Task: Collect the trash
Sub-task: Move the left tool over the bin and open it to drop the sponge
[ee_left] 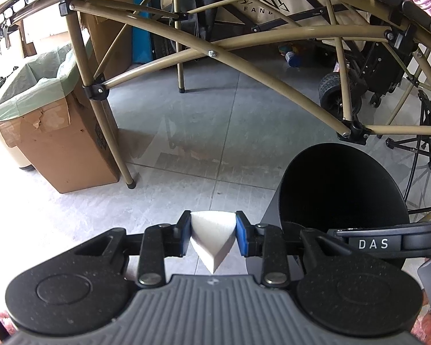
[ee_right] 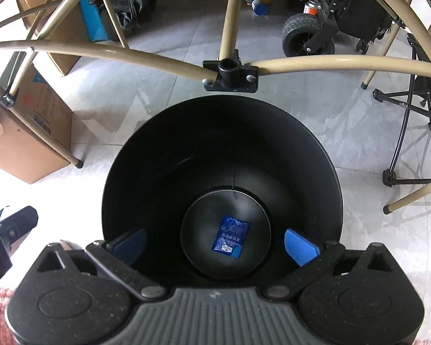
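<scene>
Floor (ee_left: 215, 120) of grey tile is filling both views, with a tan folding frame (ee_left: 186, 43) arching over it. Cardboard box (ee_left: 57, 143) lined with a green bag is sitting at the far left of my left view, beside one frame leg. Black bin (ee_right: 221, 143) is standing open right under my right gripper (ee_right: 215, 244), and in the left view it is showing just to the right of my left gripper (ee_left: 213, 231). My right jaws are standing wide apart over the bin mouth with nothing between the blue pads (ee_right: 300, 245). A blue packet (ee_right: 230, 237) is lying flat on the bin's bottom. My left jaws are clamping a white folded piece of trash (ee_left: 212, 241), pads pressing on both its sides, held above the floor beside the bin.
</scene>
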`<state>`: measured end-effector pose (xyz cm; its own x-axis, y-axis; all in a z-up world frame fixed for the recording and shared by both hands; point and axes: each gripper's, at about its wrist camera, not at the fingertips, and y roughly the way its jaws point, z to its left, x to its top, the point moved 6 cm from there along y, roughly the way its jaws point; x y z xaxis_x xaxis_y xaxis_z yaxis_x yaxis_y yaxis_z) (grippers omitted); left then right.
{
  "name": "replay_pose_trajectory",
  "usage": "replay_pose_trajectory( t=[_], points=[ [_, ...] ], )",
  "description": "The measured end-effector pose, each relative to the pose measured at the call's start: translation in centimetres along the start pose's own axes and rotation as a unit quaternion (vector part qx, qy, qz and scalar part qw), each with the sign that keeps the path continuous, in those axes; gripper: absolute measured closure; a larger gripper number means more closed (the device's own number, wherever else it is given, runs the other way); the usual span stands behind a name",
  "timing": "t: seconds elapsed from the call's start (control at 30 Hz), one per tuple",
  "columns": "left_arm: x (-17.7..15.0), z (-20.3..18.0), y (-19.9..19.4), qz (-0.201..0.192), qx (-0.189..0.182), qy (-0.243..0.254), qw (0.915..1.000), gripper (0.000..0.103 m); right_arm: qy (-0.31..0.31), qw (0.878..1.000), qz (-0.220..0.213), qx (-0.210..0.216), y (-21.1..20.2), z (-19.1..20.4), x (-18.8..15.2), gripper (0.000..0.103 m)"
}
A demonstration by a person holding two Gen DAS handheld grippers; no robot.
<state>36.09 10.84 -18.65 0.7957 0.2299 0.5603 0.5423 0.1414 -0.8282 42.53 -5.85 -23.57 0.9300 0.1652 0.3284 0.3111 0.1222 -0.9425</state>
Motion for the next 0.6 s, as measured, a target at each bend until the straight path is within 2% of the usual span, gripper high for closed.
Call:
replay_pose_trajectory(
  t=[0.33,0.6],
  points=[
    [0.1,-0.3,-1.1,-0.003,-0.009,0.005,0.9999,0.071,-0.007,1.000,-0.003,0.000,-1.1,0.0,-0.3,0.000],
    [0.4,-1.2,-2.4,-0.011,-0.022,0.010,0.9996,0.071,-0.006,1.000,-0.024,0.007,-3.1,-0.8,-0.5,0.000]
  ],
)
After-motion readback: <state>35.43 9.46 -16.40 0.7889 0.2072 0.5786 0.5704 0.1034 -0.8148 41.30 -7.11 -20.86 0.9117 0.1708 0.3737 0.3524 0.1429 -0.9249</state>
